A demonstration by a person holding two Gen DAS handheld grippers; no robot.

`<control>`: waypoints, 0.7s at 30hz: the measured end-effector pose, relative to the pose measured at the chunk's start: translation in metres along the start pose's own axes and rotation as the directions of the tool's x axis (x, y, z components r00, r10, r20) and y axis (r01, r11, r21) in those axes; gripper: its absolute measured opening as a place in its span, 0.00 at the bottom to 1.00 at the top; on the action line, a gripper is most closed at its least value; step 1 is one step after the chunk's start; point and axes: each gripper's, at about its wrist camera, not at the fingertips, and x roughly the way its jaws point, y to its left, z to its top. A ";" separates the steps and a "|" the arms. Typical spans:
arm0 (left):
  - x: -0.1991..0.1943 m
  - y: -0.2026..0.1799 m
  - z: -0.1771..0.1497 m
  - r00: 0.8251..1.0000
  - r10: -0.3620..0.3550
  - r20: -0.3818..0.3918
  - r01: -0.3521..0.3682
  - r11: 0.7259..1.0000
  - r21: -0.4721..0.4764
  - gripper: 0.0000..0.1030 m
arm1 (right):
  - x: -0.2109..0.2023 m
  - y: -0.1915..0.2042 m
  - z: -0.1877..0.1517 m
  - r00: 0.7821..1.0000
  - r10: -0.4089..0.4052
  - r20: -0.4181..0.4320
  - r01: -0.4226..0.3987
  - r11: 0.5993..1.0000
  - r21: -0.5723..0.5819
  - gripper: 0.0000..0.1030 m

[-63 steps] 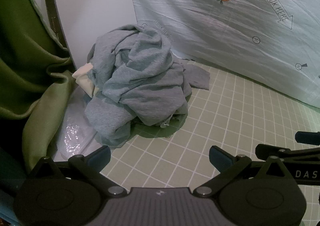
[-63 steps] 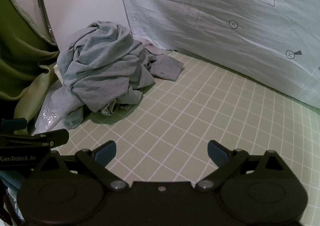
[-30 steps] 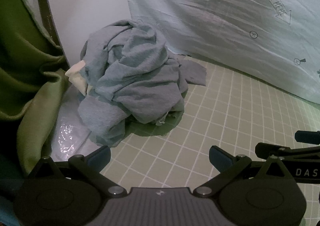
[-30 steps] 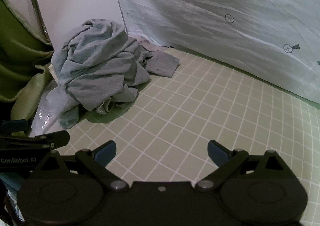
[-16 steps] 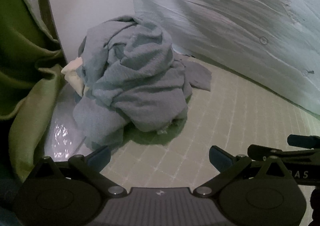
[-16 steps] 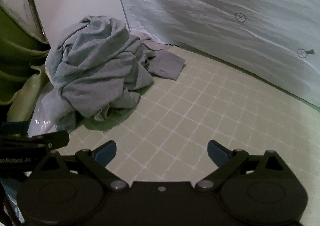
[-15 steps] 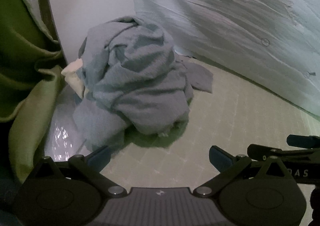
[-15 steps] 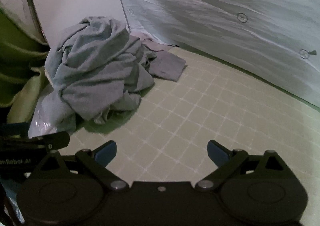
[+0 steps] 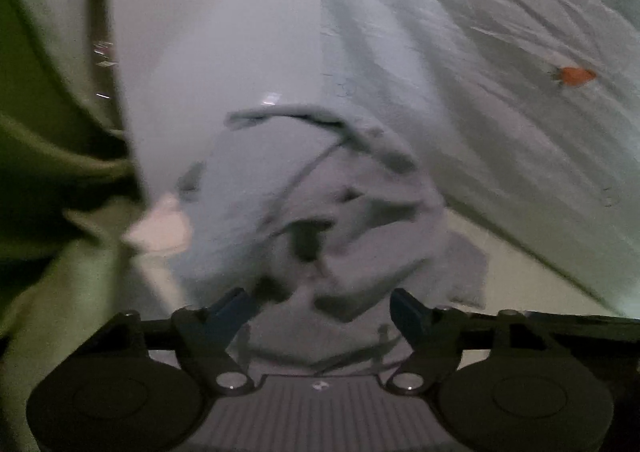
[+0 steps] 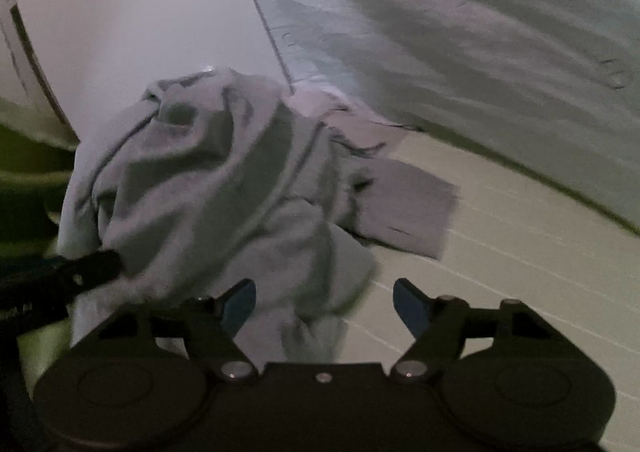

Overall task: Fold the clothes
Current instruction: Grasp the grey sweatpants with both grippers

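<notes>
Pale green gridded matting [image 10: 520,252] carries a heap of grey clothes [image 10: 224,180], piled against a white wall [image 10: 140,12] beside a light printed sheet [image 9: 500,92]. Both views are blurred. Left gripper [image 9: 320,306] and right gripper [image 10: 324,302] have just been closing, jaws apart over the heap's near edge, pads clamping nothing.

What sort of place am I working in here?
Probably a makeshift home laundry corner: a grey clothes pile on a pale green gridded mat, a printed sheet hung behind, a green curtain alongside.
</notes>
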 end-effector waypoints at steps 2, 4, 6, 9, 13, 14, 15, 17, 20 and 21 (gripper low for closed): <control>0.010 -0.005 -0.001 0.999 -0.027 -0.023 0.028 0.999 0.023 0.61 | 0.020 0.004 0.006 0.999 0.038 -0.017 -0.037 0.999 0.019 0.74; 0.021 -0.008 -0.002 0.999 -0.028 -0.046 0.030 0.999 0.034 0.46 | 0.039 0.008 0.010 0.997 0.069 -0.040 -0.068 0.997 0.026 0.68; 0.028 -0.006 -0.006 0.998 -0.018 -0.067 0.019 1.000 0.015 0.17 | 0.054 0.010 0.009 0.994 0.096 -0.053 -0.095 0.995 0.031 0.58; 0.029 -0.005 -0.008 0.998 -0.027 -0.061 0.028 1.000 0.001 0.11 | 0.054 0.010 0.007 0.986 0.159 -0.044 -0.158 0.987 0.025 0.15; 0.019 -0.011 -0.008 0.999 -0.032 -0.040 0.033 0.999 0.024 0.08 | 0.038 0.016 -0.001 0.987 0.160 -0.006 -0.160 0.985 -0.061 0.04; 0.015 -0.014 -0.007 0.999 -0.038 -0.031 0.038 0.999 0.028 0.08 | 0.033 0.018 -0.003 0.988 0.153 0.006 -0.152 0.985 -0.087 0.04; 0.009 -0.017 -0.006 0.999 -0.047 -0.019 0.048 0.998 0.032 0.07 | 0.023 0.017 -0.004 0.989 0.148 0.027 -0.145 0.986 -0.087 0.04; -0.006 -0.027 -0.006 0.997 -0.073 0.008 0.073 0.996 0.051 0.06 | 0.004 0.014 -0.007 0.988 0.137 0.068 -0.131 0.988 -0.086 0.03; -0.034 -0.054 -0.010 0.989 -0.140 0.048 0.135 0.987 0.086 0.05 | -0.035 0.003 -0.016 0.985 0.096 0.142 -0.082 0.991 -0.101 0.03; -0.042 -0.067 -0.012 0.983 -0.174 0.051 0.169 0.981 0.095 0.05 | -0.047 -0.002 -0.020 0.984 0.075 0.162 -0.058 0.993 -0.107 0.03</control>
